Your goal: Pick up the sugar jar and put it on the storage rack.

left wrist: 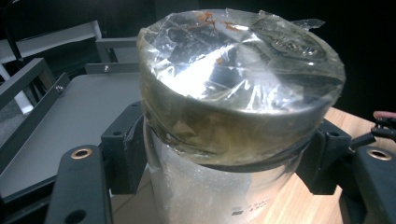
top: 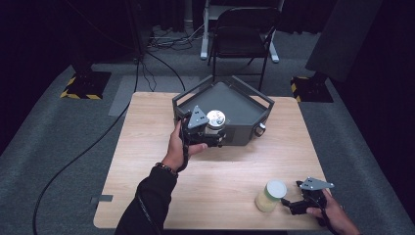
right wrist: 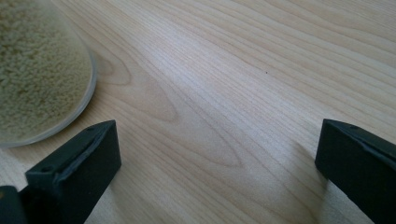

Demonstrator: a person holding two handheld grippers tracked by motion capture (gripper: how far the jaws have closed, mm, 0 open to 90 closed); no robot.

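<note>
— Wooden table (top: 215, 171), dark room. Where's the tin?
— My left gripper (top: 208, 133) clamps the foil-topped tin (top: 215, 121) mid-frame, beside the grey tray (top: 235, 105).
— Right?
— My right gripper (top: 293, 205) gapes, lower right (grain jar (top: 270, 196) just beside).

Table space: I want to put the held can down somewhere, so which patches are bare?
The wooden table is bare left of the left gripper, and across the middle between the grey tray and the jar of grains. The tray's floor is bare too. It is crowded at the near right corner, where the right gripper sits beside the jar.
</note>
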